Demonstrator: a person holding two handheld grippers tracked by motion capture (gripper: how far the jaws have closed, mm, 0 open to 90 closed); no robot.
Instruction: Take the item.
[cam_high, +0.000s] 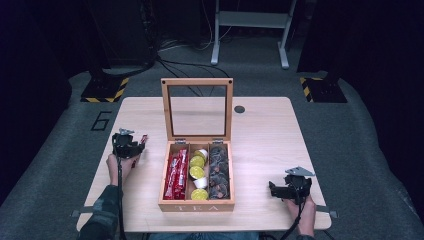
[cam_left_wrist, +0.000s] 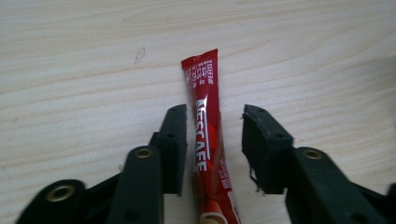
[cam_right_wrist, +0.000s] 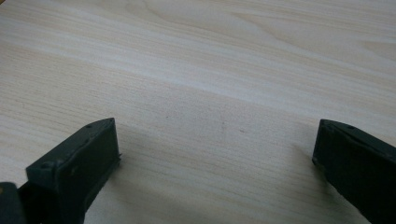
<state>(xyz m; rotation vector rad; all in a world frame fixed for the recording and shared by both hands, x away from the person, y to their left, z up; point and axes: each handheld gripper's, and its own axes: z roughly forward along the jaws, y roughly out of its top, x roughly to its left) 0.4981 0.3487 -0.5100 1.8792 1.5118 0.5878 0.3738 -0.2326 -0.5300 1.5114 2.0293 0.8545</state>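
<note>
You have the wooden table (cam_high: 260, 130) in front of you, and at its middle the open tea box (cam_high: 196, 206), lid propped upright, with three compartments running front to back: red sachets on your left, yellow-topped capsules in the middle, dark pieces on your right. What those dark pieces are is too small to make out.

The thing in hand is a single red coffee stick (cam_left_wrist: 205, 135), lying flat on the bare tabletop off to the left of the box, well apart from it. Your left gripper (cam_high: 128, 145) is the nearer one by far; your right gripper (cam_high: 290, 189) sits near the front right corner of the table, on the far side of the box.

What the next move turns on: in the left gripper view the stick's long axis runs along the jaws, its sealed end pointing away from you, past the jaw tips. The stick lies between the two jaws, just beside the left one (whether that pad touches the wrapper I cannot tell), with a clear gap to the right one. So your left jaws stand partly apart and are not pinching it.

Your right jaws stand wide with only wood grain between them.

The stick's near end is cut off by the bottom of the left gripper view, and in the high view only a sliver of red shows past the gripper.
</note>
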